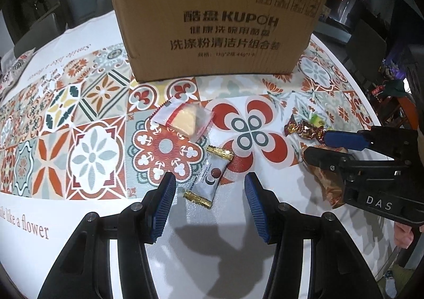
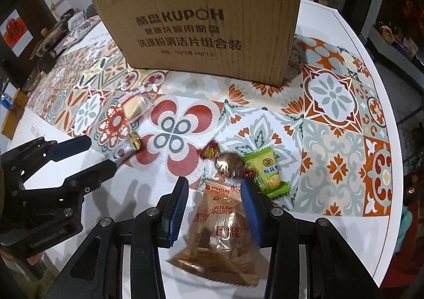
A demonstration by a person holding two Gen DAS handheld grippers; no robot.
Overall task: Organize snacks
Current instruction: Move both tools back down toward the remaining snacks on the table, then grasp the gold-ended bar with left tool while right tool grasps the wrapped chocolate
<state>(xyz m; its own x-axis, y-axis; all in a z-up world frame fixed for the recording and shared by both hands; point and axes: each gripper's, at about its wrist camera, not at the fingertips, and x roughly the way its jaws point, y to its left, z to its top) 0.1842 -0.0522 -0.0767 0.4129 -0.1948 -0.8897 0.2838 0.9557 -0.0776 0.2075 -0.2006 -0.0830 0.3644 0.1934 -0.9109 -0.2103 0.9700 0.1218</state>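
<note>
My left gripper (image 1: 209,185) is open, its fingers on either side of a white candy packet with gold ends (image 1: 209,174) lying on the table. My right gripper (image 2: 214,187) is open around a brown fortune biscuit bag (image 2: 220,222) that rests on the table. Just beyond lie a red-gold wrapped candy (image 2: 225,162) and a green snack packet (image 2: 266,171). A clear-wrapped yellow cake (image 1: 185,118) lies further left; it also shows in the right wrist view (image 2: 133,106). A brown KUPOH cardboard box (image 1: 212,23) stands at the back.
The table has a patterned tile cloth (image 1: 92,155) with a white border. The right gripper (image 1: 315,145) reaches in at the right of the left wrist view. Dark chairs and clutter surround the table.
</note>
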